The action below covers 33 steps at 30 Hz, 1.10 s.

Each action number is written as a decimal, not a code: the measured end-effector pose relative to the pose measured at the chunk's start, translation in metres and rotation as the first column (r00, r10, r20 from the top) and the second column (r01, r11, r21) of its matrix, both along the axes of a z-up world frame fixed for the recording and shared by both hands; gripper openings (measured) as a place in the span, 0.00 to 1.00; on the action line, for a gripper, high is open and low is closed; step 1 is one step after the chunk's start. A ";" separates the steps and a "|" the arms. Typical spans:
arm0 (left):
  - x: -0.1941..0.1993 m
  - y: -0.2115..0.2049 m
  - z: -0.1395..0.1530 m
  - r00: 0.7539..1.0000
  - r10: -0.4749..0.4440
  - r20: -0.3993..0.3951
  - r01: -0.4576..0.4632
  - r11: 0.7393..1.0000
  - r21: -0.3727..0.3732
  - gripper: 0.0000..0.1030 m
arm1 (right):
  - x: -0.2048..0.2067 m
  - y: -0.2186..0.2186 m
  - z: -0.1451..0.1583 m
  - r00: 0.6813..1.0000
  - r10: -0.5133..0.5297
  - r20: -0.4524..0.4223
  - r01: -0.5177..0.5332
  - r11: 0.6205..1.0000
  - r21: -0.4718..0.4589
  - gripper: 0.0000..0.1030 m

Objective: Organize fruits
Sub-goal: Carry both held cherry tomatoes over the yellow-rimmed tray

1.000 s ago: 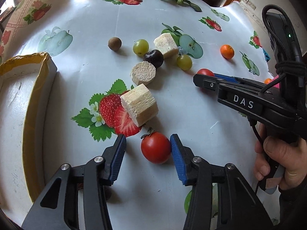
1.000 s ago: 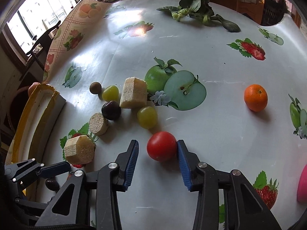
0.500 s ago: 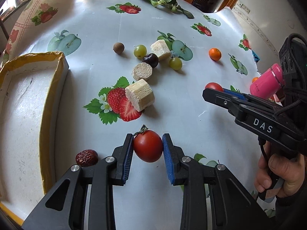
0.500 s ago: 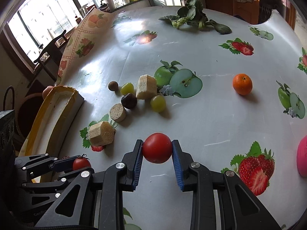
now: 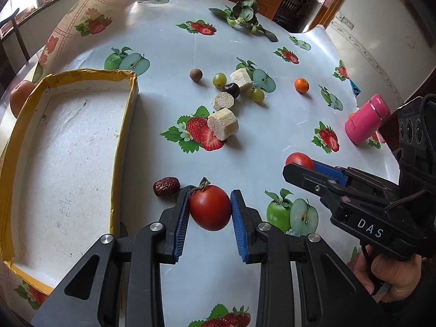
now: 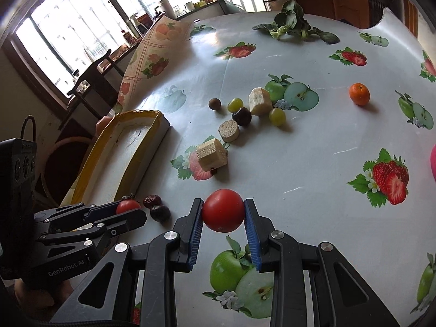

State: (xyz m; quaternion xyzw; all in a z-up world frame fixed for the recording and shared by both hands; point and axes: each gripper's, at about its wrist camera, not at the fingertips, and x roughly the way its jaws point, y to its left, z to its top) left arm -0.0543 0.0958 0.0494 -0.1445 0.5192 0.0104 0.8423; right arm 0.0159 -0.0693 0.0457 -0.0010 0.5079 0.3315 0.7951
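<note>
Above tablecloth (image 5: 272, 141) | left claw (image 5: 209, 208) grips stemmed tomato (image 5: 210, 207) | right claw (image 6: 223, 212) grips tomato (image 6: 223, 210), half-hidden

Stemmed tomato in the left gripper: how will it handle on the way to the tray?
The stemmed tomato is round with glossy skin, so it probably rolls once set down in the tray. The left gripper clamps it at its widest part; likely secure, though smooth skin may slip. Soft fruit, so hard squeezing could bruise it.
</note>
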 end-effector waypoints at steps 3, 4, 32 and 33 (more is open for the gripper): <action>-0.008 0.005 0.004 1.000 -0.002 0.006 0.002 1.000 0.004 0.27 | -0.014 0.011 0.001 1.000 0.021 -0.004 -0.021 1.000 0.003 0.29; -0.011 0.007 0.005 1.000 -0.002 0.007 0.002 1.000 0.004 0.27 | -0.018 0.015 0.002 1.000 0.028 -0.004 -0.028 1.000 0.002 0.29; -0.085 0.139 0.002 0.980 0.198 0.001 -0.198 0.980 0.029 0.27 | -0.070 0.139 0.023 0.972 0.233 0.030 -0.234 0.971 0.043 0.29; -0.086 0.143 0.000 0.978 0.207 -0.003 -0.206 0.978 0.031 0.27 | -0.072 0.145 0.023 0.969 0.247 0.030 -0.248 0.968 0.044 0.29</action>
